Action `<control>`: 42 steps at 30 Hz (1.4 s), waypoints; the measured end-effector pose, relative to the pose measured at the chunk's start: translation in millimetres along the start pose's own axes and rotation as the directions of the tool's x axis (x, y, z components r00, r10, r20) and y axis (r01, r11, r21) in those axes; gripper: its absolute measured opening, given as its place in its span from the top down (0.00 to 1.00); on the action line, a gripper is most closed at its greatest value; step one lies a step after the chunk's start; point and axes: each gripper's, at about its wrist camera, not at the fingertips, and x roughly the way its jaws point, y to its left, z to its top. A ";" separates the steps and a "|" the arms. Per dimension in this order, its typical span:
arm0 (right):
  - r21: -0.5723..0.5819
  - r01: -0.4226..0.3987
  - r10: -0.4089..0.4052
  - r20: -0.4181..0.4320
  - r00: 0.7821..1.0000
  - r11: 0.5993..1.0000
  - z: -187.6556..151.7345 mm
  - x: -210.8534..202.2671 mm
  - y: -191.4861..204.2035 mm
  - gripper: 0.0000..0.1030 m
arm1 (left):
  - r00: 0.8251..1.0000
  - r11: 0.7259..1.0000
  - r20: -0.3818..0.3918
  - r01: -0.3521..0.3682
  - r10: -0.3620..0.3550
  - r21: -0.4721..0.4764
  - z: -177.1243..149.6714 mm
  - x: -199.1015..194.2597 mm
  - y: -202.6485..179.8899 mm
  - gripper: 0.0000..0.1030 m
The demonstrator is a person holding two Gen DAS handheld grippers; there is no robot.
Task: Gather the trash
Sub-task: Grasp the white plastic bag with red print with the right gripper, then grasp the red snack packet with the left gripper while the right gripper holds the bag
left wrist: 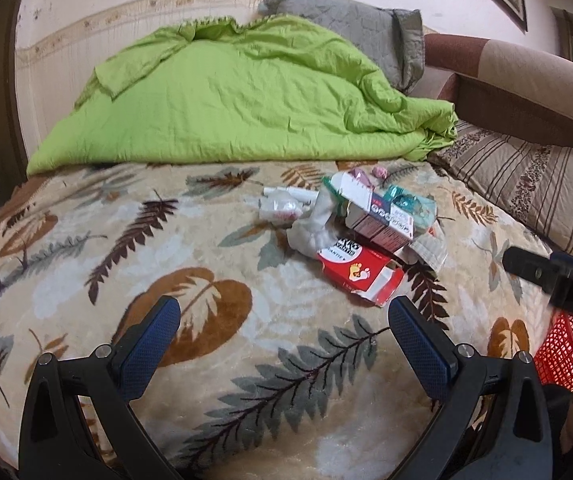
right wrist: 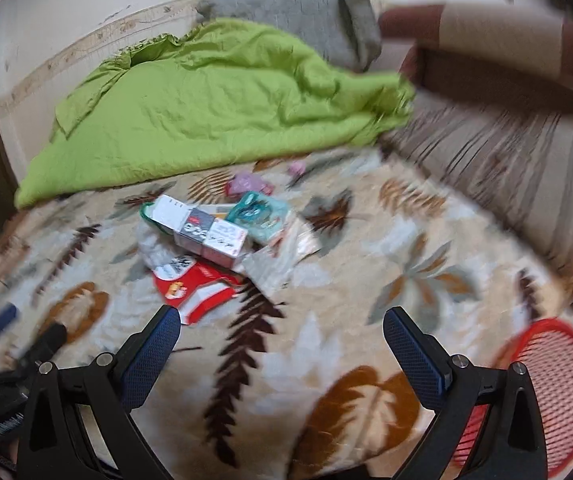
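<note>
Both grippers wide open, empty, above the bed (left wrist: 214, 408).
We risk the left gripper (left wrist: 284, 340) or right gripper (right wrist: 282, 340) snagging plush blanket while pinching the flat red carton (left wrist: 360, 276).

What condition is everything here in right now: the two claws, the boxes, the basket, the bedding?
Left claw: open, holding nothing.
Right claw: open, holding nothing.
Red box: torn open, lying flat on the patterned blanket.
White and grey box: flap open, resting on the other litter.
Crumpled white paper: partly under the boxes.
Red basket: at the bed's edge; contents not clear.
Green quilt: rumpled, heaped.
</note>
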 end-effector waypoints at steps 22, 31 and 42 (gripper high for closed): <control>0.328 -0.196 0.275 -0.215 0.937 0.924 39.0 140.8 -41.8 0.70 | 0.974 0.989 -0.181 0.127 -0.139 -0.076 10.9 54.3 -1.1 0.00; 0.290 -0.189 0.233 -0.124 0.965 0.938 32.0 88.9 -58.4 0.71 | 0.924 0.973 -0.336 0.120 -0.182 -0.197 32.6 123.3 -30.1 0.00; 0.236 -0.223 0.245 -0.069 0.967 0.946 24.5 53.6 -52.0 0.71 | 0.893 0.935 -0.357 0.162 -0.275 -0.315 34.3 164.5 -41.1 0.68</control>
